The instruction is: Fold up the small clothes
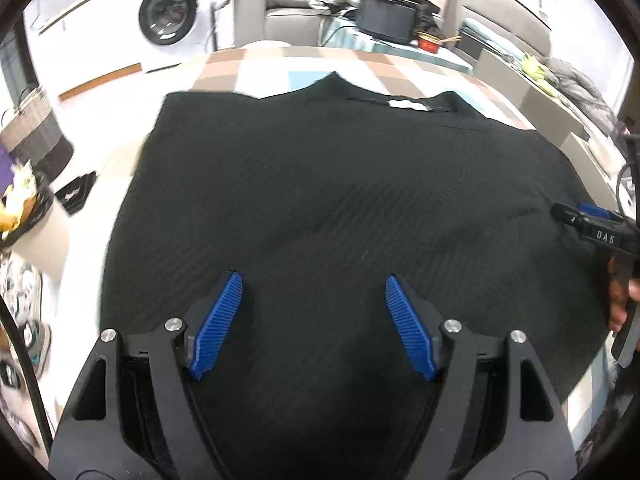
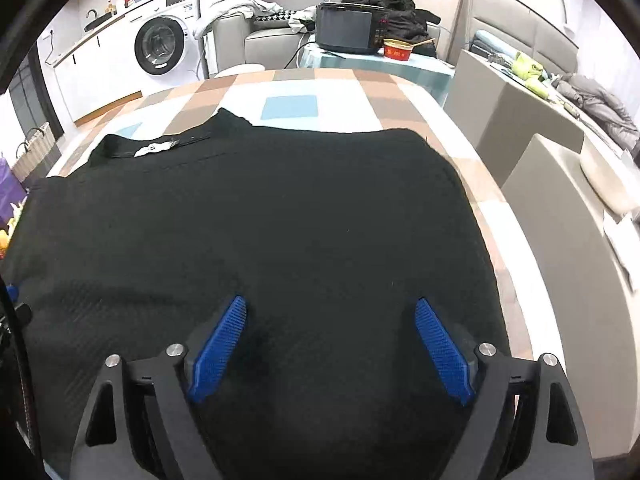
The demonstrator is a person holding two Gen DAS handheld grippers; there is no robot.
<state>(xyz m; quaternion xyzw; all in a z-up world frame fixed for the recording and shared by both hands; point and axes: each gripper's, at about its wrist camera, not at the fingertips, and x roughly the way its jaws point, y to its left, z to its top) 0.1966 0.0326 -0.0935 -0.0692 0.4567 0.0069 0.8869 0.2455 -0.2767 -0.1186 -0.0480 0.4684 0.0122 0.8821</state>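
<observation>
While both claws hang over the near hem with nothing between their blue ribbed pads, the black ribbed knit garment [image 1: 320, 200] lies flat and spread directly ahead of and beneath them on the counter with the checked tan, white and pale blue cloth [image 2: 292, 92]. Nearest, the left claw [image 1: 314, 324] stands wide apart above the near part of the cloth, left of centre, and the right claw [image 2: 330, 346] is likewise wide and empty, over the near right part; in the left wrist view the right claw shows at the far right edge, so the two sit side by side along the hem. Farther on, the fabric runs away from both claws, its long axis appearing to go from the near hem toward the collar. At the far end the collar with its white sewn-in label [image 1: 408, 105] sits beyond the left claw in one view and far left in the other, so the neck lies roughly between the two. My judgement is that the coming fold turns on lifting the near hem toward that far collar edge.
</observation>
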